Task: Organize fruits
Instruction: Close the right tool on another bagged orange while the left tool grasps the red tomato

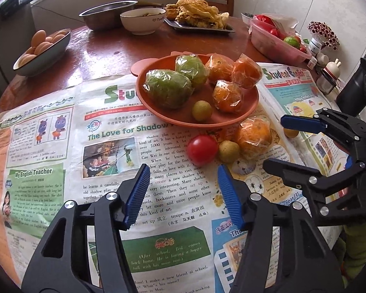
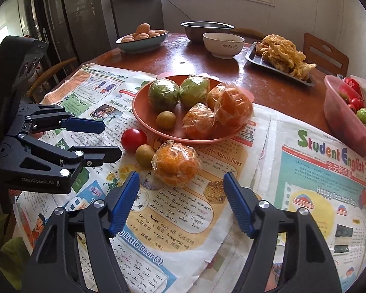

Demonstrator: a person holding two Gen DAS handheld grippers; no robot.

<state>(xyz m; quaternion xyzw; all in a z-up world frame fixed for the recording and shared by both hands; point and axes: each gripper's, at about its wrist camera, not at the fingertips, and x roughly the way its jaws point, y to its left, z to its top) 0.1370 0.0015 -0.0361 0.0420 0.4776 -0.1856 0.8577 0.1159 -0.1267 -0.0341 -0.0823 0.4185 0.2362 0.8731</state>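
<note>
Both grippers are hovering with nothing between their blue pads: the left gripper [image 1: 184,190] is standing apart below a red tomato [image 1: 202,149], the right gripper [image 2: 179,196] is gaping just beneath a wrapped orange [image 2: 175,163]. At 12 o'clock from these loose fruits, the orange plate [image 2: 144,119] is sitting on newspaper [image 2: 305,195], carrying 2 green and 3 orange wrapped fruits.

So the plate [image 2: 144,119] sits mid-frame on the newspaper [image 2: 305,195], holding wrapped fruits and one small round fruit [image 2: 166,120]. Just below it, on the paper: tomato [image 2: 133,138] at left, another small fruit [image 2: 145,155], then a wrapped orange [image 2: 175,163] at right. Egg bowl [image 2: 141,42] is upper left, food tray [image 2: 280,69] upper right.
</note>
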